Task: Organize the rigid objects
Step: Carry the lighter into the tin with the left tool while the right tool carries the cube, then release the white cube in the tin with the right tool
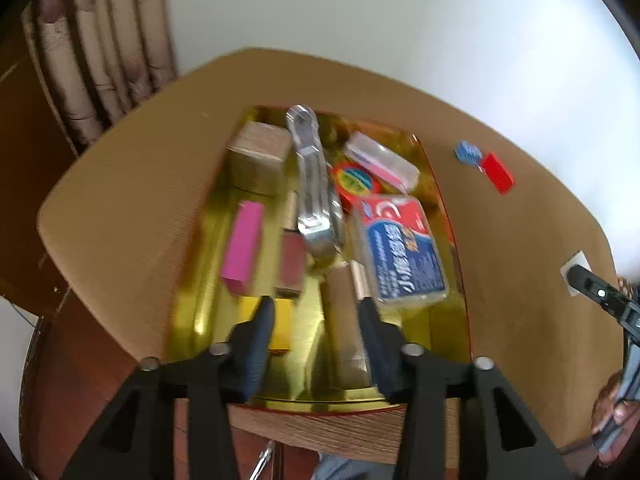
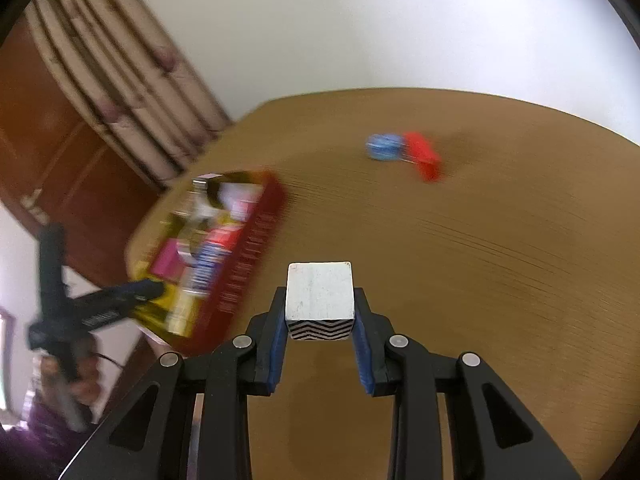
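Observation:
A gold-lined tray with red outer walls sits on the round wooden table and holds several items: a pink block, a wooden box, a clear plastic tool, a blue-and-red packet, a red tin and a clear case. My left gripper is open and empty above the tray's near end. My right gripper is shut on a white cube with a zigzag-striped face, held above the table. The tray also shows in the right wrist view.
A blue round piece and a red block lie on the table beyond the cube, to the right of the tray; both also show in the left wrist view. A curtain and a white wall stand behind.

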Demonstrator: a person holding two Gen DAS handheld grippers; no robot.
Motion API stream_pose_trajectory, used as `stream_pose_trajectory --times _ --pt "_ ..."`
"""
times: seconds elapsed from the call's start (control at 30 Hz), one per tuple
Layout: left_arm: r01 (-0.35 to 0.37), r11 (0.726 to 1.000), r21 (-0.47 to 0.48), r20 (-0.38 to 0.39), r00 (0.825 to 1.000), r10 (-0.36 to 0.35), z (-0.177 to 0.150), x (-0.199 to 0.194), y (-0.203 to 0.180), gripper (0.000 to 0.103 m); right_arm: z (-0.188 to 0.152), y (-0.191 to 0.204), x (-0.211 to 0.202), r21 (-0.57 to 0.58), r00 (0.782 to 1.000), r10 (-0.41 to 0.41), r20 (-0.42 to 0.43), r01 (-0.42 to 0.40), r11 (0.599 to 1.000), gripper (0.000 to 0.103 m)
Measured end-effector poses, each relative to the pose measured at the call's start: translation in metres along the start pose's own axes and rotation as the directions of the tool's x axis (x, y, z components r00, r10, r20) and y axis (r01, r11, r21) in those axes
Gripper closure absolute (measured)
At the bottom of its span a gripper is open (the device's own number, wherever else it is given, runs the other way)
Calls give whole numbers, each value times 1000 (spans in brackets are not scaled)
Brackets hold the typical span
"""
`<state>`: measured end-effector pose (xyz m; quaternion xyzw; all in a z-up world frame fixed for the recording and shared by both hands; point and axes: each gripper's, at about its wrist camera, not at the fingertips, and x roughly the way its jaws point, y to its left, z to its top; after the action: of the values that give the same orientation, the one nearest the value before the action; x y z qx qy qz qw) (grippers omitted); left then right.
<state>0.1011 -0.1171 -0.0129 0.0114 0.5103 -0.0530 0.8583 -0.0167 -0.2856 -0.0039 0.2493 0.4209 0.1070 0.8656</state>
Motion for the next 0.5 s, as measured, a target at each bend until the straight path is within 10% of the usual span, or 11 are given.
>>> stream_pose_trajectory --times 0.5 --pt "-11 990 -140 96 995 25 -20 -30 63 56 -1 142 93 -177 985 90 -147 -116 977 75"
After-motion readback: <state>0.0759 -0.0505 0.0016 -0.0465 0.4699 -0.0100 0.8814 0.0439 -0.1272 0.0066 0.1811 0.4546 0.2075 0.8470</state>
